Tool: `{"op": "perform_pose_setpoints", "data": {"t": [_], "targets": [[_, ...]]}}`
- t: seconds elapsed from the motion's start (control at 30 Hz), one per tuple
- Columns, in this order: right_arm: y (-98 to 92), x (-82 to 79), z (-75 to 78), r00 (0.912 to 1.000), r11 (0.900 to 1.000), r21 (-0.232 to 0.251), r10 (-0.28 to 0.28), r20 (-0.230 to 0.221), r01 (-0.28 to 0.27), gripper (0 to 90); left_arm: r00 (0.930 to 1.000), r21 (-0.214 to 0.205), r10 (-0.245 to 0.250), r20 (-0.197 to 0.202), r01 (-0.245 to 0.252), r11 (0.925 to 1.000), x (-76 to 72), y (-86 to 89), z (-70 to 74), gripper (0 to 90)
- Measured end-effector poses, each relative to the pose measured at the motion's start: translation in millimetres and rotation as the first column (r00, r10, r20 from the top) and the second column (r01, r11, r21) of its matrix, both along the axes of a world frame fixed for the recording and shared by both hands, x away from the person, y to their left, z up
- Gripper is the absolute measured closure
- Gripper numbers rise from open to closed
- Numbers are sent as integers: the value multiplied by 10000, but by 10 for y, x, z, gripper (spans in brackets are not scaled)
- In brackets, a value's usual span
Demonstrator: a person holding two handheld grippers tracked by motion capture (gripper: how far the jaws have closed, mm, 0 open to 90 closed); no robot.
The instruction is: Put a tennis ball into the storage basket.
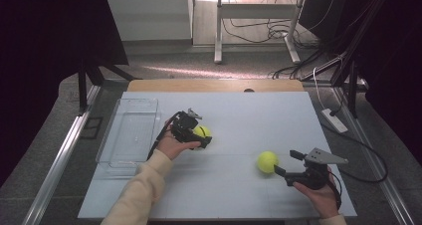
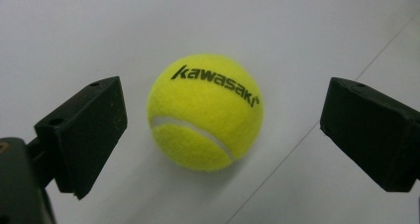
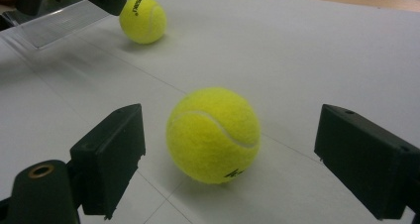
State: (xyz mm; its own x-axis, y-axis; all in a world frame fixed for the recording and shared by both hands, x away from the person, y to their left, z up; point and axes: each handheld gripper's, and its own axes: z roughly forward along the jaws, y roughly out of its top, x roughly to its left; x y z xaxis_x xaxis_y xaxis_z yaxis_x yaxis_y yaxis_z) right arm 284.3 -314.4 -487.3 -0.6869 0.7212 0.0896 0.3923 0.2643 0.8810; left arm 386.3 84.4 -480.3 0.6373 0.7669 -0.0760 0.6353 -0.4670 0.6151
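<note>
The left gripper [image 1: 199, 135] stood over the first tennis ball [image 1: 202, 132], near the middle of the table [image 1: 239, 195]. In the left gripper view its jaws were spread wide, one on each side of that ball [image 2: 205, 112], with clear table surface showing between each pad and the felt. Nothing was held. The ball rested on the table, its printed "kawasaki" lettering turned upward.

The right gripper [image 1: 286, 166] lay low over the table toward the near right edge, held by the person's right hand [image 1: 318, 192]. Its jaws were likewise wide apart. The second tennis ball [image 1: 267, 161] sat on the table just ahead of them; in the right gripper view this ball [image 3: 213, 135] lay between the line of the two jaws but clear of both. No contact was observed.

A clear plastic tray [image 1: 112, 140] stood at the left side of the table, close beside the left hand [image 1: 171, 145]. It held no ball.

Assessment: the work in hand appeared to be picking up the two balls, plausibly for placing in the tray. Both grippers were lined up on their balls, but neither grasp was made. Closing on the balls, lifting and any transfer to the tray all remained to be done. Progress was judged early.
</note>
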Motion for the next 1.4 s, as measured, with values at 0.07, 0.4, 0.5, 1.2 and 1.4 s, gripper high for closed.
{"op": "perform_pose_setpoints", "data": {"t": [0.07, 0.4, 0.5, 1.2, 1.4], "targets": [[0, 1, -2, 10000, 10000, 13, 4, 0, -4, 119, 10000, 33, 20, -72, -20, 10000, 21, 1, -21, 49], [1, -2, 1, 10000, 10000, 2, -2, 3, 2, 119, 9992, 302, 95, -377, -84, 9995, 88, -22, -124, 47], [-1, -1, -2, 10000, 10000, -3, -9, -11, 9, 119, 9991, 310, 108, -412, -95, 9995, 102, -18, -140, 45], [-4, 0, -5, 10000, 10000, -35, -22, -4, 22, 119, 9976, 413, 44, -688, -16, 9991, 134, -20, -216, 261], [-1, -2, -3, 10000, 10000, -23, -27, 14, 27, 119, 9976, 539, 17, -692, 21, 9985, 116, -17, -197, 270]]}}
